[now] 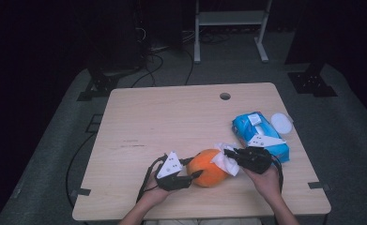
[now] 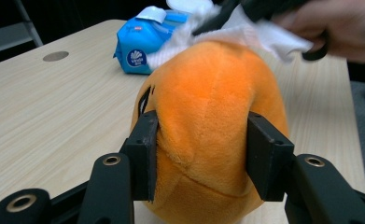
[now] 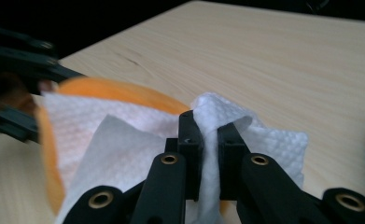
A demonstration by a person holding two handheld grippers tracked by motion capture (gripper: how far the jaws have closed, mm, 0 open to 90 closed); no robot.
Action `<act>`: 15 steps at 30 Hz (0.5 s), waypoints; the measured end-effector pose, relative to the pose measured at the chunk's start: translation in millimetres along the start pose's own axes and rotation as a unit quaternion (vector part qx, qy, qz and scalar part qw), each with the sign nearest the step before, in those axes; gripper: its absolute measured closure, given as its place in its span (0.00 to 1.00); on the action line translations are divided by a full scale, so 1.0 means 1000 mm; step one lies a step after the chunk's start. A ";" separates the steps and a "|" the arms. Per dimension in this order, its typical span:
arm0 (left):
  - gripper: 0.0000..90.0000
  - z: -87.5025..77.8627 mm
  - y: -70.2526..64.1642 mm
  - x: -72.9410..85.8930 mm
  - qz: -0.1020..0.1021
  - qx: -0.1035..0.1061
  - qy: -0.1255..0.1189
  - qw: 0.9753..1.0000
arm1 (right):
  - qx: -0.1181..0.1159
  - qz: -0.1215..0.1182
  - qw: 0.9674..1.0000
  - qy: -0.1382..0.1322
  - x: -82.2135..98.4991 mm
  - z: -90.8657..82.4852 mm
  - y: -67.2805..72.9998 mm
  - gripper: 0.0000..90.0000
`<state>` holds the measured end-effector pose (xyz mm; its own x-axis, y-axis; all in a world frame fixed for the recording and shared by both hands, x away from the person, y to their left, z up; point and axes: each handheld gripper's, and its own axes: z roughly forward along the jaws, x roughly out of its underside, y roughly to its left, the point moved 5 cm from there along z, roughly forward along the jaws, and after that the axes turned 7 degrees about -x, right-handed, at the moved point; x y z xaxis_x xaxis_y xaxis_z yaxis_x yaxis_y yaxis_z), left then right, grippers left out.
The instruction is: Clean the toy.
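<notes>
as i stood by the table (image 1: 139,112), i counted one orange plush toy (image 1: 209,168), one white wipe (image 1: 227,161), one blue pack of wipes (image 1: 260,135), one white round lid (image 1: 281,123) beside that pack, and two grippers, one in each of the person's hands.

the plush toy sat near the front edge of the table, between the two grippers. the left gripper (image 1: 194,174) came at it from the left, and in the left gripper view its jaws were closed in on the toy (image 2: 208,126), one pad pressed into each flank so that the soft fabric dented around them. the right gripper (image 1: 228,153) reached in from the right, its jaws nearly together and pinching a fold of the wipe (image 3: 215,140) between the pads (image 3: 189,140). the wipe was draped over the top and right side of the toy, touching it. the pack of wipes lay behind the right hand (image 1: 268,180), near the table's right edge, well apart from the left gripper.
</notes>
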<state>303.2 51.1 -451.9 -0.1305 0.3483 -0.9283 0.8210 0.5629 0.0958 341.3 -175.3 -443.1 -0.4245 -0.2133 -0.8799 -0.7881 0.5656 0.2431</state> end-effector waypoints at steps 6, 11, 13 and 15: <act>0.58 -0.003 -0.001 -0.009 -0.008 -0.008 -0.012 1.000 | -0.016 0.020 0.999 -0.022 -0.004 -0.003 0.000 0.92; 0.60 -0.003 0.000 -0.015 -0.011 -0.012 -0.016 1.000 | -0.073 -0.029 0.995 -0.058 -0.027 -0.003 0.041 0.92; 0.60 -0.004 0.000 -0.015 -0.013 -0.012 -0.016 1.000 | -0.071 -0.035 0.996 -0.047 -0.025 0.002 0.043 0.92; 0.60 -0.004 -0.001 -0.013 -0.012 -0.010 -0.012 1.000 | -0.055 -0.021 0.998 -0.026 -0.013 0.010 0.031 0.92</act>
<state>301.7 48.6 -438.5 -0.1369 0.3173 -0.9384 0.8068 0.5854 0.0803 326.5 -146.9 -427.7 -0.3692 -0.1924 -0.9092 -0.8501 0.4652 0.2468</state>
